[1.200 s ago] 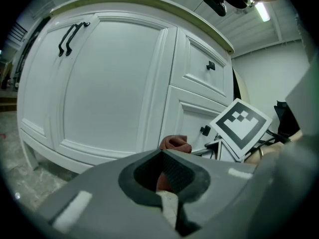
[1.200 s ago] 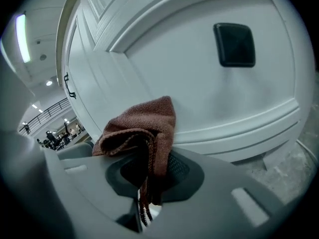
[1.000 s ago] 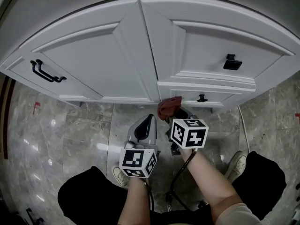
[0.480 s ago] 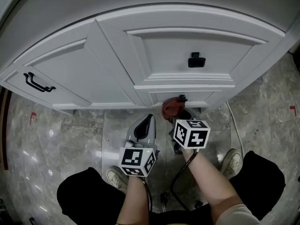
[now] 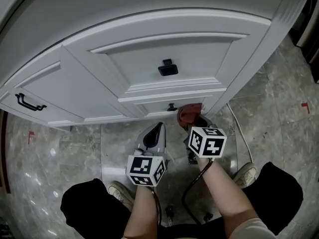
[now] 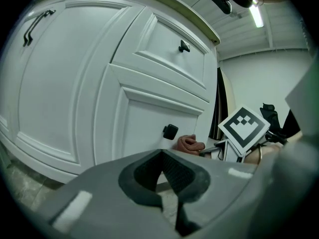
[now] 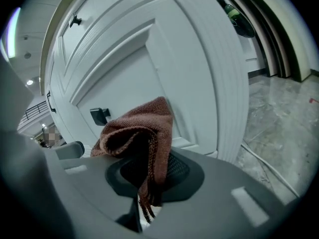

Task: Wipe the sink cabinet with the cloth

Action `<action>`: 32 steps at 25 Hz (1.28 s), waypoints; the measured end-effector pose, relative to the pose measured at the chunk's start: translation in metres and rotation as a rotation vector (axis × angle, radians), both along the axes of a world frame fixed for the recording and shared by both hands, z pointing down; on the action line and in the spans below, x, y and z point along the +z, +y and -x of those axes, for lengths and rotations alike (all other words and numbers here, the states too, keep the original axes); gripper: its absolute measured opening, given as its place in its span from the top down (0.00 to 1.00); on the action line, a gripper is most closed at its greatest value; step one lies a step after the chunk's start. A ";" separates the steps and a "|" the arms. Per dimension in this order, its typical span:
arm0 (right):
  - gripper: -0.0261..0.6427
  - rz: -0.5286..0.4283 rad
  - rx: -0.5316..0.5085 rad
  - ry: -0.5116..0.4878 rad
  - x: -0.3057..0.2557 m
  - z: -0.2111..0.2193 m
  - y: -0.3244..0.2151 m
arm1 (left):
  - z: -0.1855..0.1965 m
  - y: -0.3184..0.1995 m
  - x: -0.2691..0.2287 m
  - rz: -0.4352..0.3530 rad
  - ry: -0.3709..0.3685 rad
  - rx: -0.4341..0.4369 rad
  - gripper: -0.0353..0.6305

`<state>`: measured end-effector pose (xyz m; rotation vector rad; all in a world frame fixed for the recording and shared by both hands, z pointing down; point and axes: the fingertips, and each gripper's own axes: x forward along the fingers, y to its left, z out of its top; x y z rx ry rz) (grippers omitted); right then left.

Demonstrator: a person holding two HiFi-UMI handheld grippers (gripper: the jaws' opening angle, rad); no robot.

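Since a second ago the cloth (image 5: 190, 114) lies further right along the sink cabinet (image 5: 149, 63), past the small knob (image 5: 172, 107), low beside the corner post. The right gripper (image 5: 193, 124) has its jaws closed on a fold of it. The left gripper (image 5: 157, 129) hangs just beside, jaws together on nothing. Wiping seems under way; the next stroke calls for steady pressure on the panel. Only the right gripper view shows the pinched fold; the head view shows the whole front.
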<state>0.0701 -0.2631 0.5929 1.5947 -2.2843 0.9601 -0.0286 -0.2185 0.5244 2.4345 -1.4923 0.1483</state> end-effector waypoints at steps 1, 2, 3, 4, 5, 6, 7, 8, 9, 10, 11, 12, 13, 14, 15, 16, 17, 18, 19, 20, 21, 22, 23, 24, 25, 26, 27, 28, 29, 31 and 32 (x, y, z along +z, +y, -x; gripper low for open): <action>0.84 -0.001 0.013 0.011 0.000 -0.008 0.000 | -0.003 -0.001 0.001 0.002 0.000 0.006 0.95; 0.84 -0.003 0.027 0.023 0.001 -0.017 0.000 | -0.006 -0.001 0.002 0.004 0.000 0.011 0.95; 0.84 -0.004 0.040 0.035 0.001 -0.026 -0.001 | -0.009 -0.001 0.003 0.004 0.000 0.015 0.95; 0.84 -0.004 0.052 0.043 0.001 -0.033 -0.001 | -0.011 -0.001 0.003 0.005 0.001 0.019 0.95; 0.84 -0.003 0.062 0.048 0.001 -0.040 -0.001 | -0.013 -0.002 0.003 0.005 0.001 0.023 0.95; 0.84 0.000 0.071 0.053 0.002 -0.046 0.000 | -0.015 -0.002 0.003 0.006 0.001 0.027 0.95; 0.84 0.003 0.079 0.061 0.003 -0.051 0.000 | -0.017 -0.001 0.004 0.007 -0.001 0.032 0.95; 0.84 0.008 0.090 0.073 0.004 -0.055 0.001 | -0.019 -0.001 0.003 0.007 -0.003 0.037 0.95; 0.84 0.013 0.104 0.084 0.005 -0.061 0.003 | -0.020 0.000 0.003 0.007 -0.004 0.041 0.95; 0.84 0.020 0.121 0.088 0.006 -0.066 0.005 | -0.022 0.001 0.002 0.007 -0.005 0.046 0.95; 0.84 0.028 0.137 0.081 0.006 -0.071 0.006 | -0.023 0.003 0.001 0.005 -0.005 0.050 0.95; 0.84 0.034 0.149 0.065 0.004 -0.074 0.007 | -0.024 0.004 -0.002 0.001 -0.005 0.054 0.95; 0.84 0.036 0.156 0.043 -0.002 -0.075 0.009 | -0.025 0.005 -0.006 -0.007 -0.006 0.058 0.95; 0.84 0.030 0.157 0.024 -0.009 -0.073 0.010 | -0.024 0.007 -0.012 -0.018 -0.008 0.060 0.95; 0.84 0.014 0.152 0.013 -0.020 -0.071 0.012 | -0.023 0.009 -0.019 -0.032 -0.008 0.061 0.95; 0.84 -0.011 0.142 0.011 -0.032 -0.067 0.015 | -0.021 0.011 -0.029 -0.050 -0.004 0.059 0.95; 0.84 -0.044 0.131 0.017 -0.046 -0.064 0.018 | -0.019 0.013 -0.040 -0.072 0.005 0.056 0.95; 0.84 -0.081 0.120 0.026 -0.060 -0.061 0.022 | -0.017 0.017 -0.052 -0.095 0.017 0.054 0.95; 0.84 -0.119 0.111 0.035 -0.076 -0.058 0.026 | -0.016 0.021 -0.065 -0.119 0.029 0.054 0.95; 0.84 -0.157 0.104 0.045 -0.090 -0.055 0.031 | -0.014 0.026 -0.078 -0.143 0.035 0.052 0.95; 0.84 -0.193 0.098 0.054 -0.105 -0.052 0.037 | -0.012 0.032 -0.090 -0.168 0.034 0.050 0.95; 0.84 -0.229 0.092 0.066 -0.119 -0.050 0.045 | -0.010 0.039 -0.101 -0.191 0.027 0.047 0.95; 0.84 -0.264 0.086 0.078 -0.132 -0.047 0.052 | -0.009 0.047 -0.112 -0.214 0.016 0.044 0.95; 0.84 -0.296 0.078 0.092 -0.144 -0.045 0.060 | -0.008 0.055 -0.122 -0.236 0.002 0.043 0.95; 0.84 -0.325 0.069 0.106 -0.155 -0.042 0.069 | -0.007 0.063 -0.132 -0.258 -0.012 0.041 0.95; 0.84 -0.349 0.060 0.116 -0.164 -0.039 0.077 | -0.006 0.072 -0.141 -0.278 -0.026 0.038 0.95; 0.84 -0.369 0.054 0.123 -0.172 -0.036 0.085 | -0.004 0.081 -0.149 -0.297 -0.038 0.033 0.95; 0.84 -0.384 0.052 0.124 -0.179 -0.034 0.094 | -0.003 0.089 -0.157 -0.311 -0.047 0.029 0.95; 0.84 -0.396 0.055 0.122 -0.185 -0.033 0.103 | -0.002 0.099 -0.165 -0.323 -0.051 0.026 0.95; 0.84 -0.418 0.064 0.118 -0.198 -0.032 0.122 | -0.002 0.117 -0.179 -0.341 -0.050 0.021 0.95; 0.84 -0.430 0.066 0.116 -0.203 -0.032 0.132 | -0.002 0.127 -0.185 -0.350 -0.046 0.019 0.95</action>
